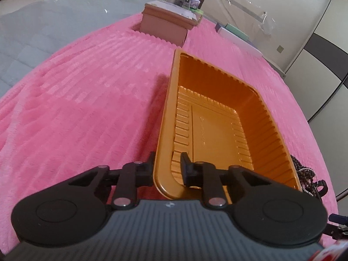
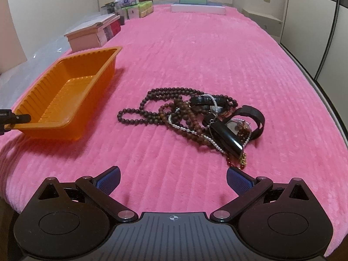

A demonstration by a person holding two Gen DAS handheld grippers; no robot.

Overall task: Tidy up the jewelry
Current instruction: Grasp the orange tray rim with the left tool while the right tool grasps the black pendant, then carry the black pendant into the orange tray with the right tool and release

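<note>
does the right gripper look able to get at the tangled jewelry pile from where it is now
Probably yes. The right gripper has its fingers spread wide, and only bare pink blanket lies between them and the jewelry pile. The orange tray sits well off to the side.

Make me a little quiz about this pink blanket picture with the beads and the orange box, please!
1. True or false: the ribbed orange plastic tray already has jewelry inside it.
2. Which hand-held gripper straddles the tray's near rim? A) left hand-held gripper B) right hand-held gripper
3. Fill in: the tangled pile of brown bead strands, pearl chain and black watch straps lies on the fluffy pink ____.

Key
1. False; the tray is empty.
2. A; one finger is outside the wall, one inside.
3. Blanket.
</note>
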